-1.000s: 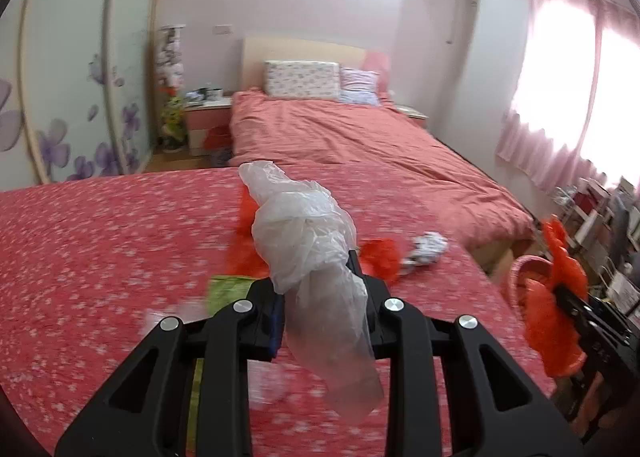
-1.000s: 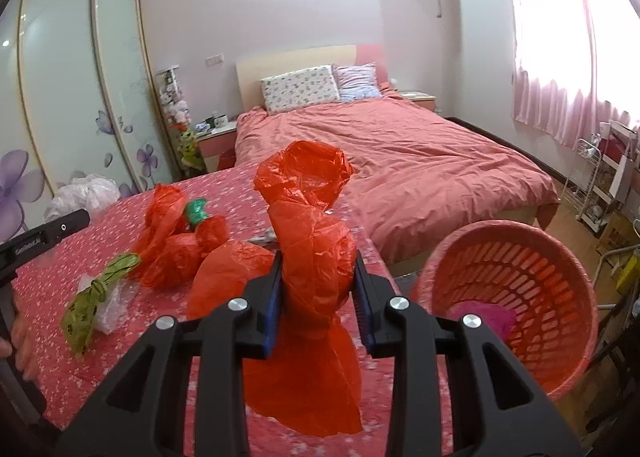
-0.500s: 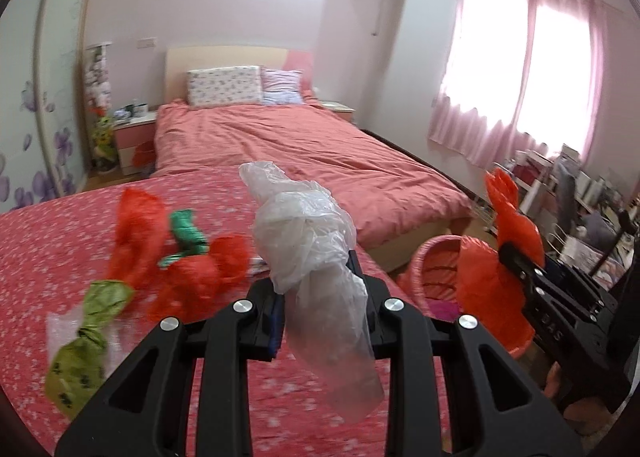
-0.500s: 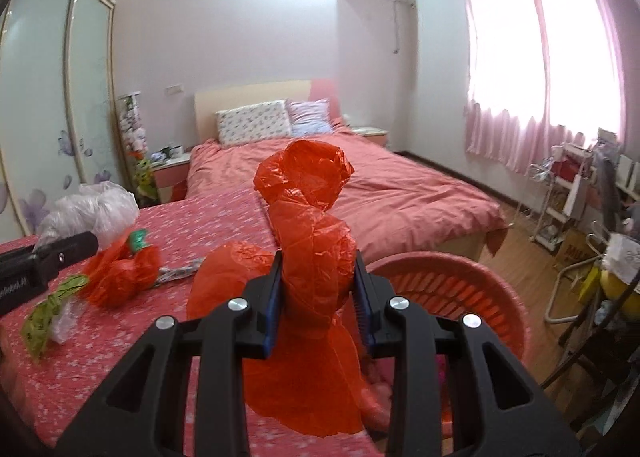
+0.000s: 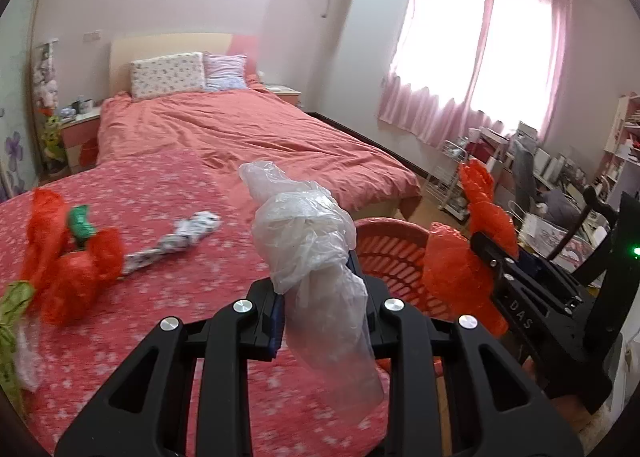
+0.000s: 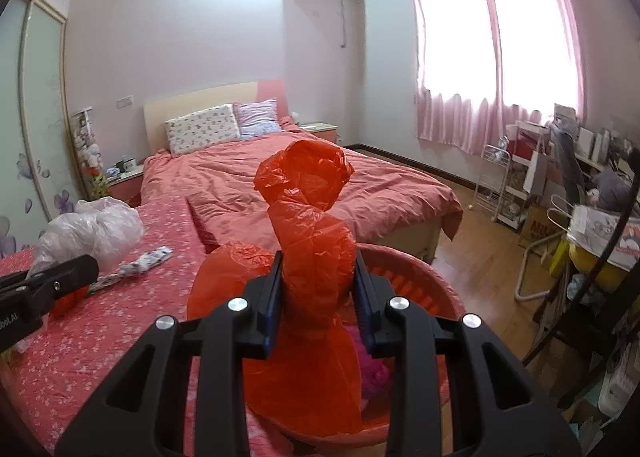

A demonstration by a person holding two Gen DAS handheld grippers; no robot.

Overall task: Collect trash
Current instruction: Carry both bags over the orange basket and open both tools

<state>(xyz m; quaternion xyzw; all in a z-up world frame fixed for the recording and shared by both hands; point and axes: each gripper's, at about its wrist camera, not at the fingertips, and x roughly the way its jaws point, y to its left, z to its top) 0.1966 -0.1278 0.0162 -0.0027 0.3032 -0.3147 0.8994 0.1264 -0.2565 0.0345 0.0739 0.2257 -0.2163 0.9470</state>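
My left gripper is shut on a knotted clear plastic bag, held above the edge of the flowered red cloth. My right gripper is shut on a knotted red plastic bag, held over the red slatted basket; something pink lies inside it. The basket and the red bag also show in the left wrist view. On the cloth lie red bags, a green bag and a twisted white patterned wrapper.
A bed with a red cover stands behind the cloth, nightstands on both sides. A wardrobe with flower decals is at the left. A white wire rack, a chair and a cluttered desk fill the right. Wooden floor lies between.
Both grippers have swung right with their bags. The basket has come in under the right gripper and close to the left one. The trash on the cloth has slid to the left of view.
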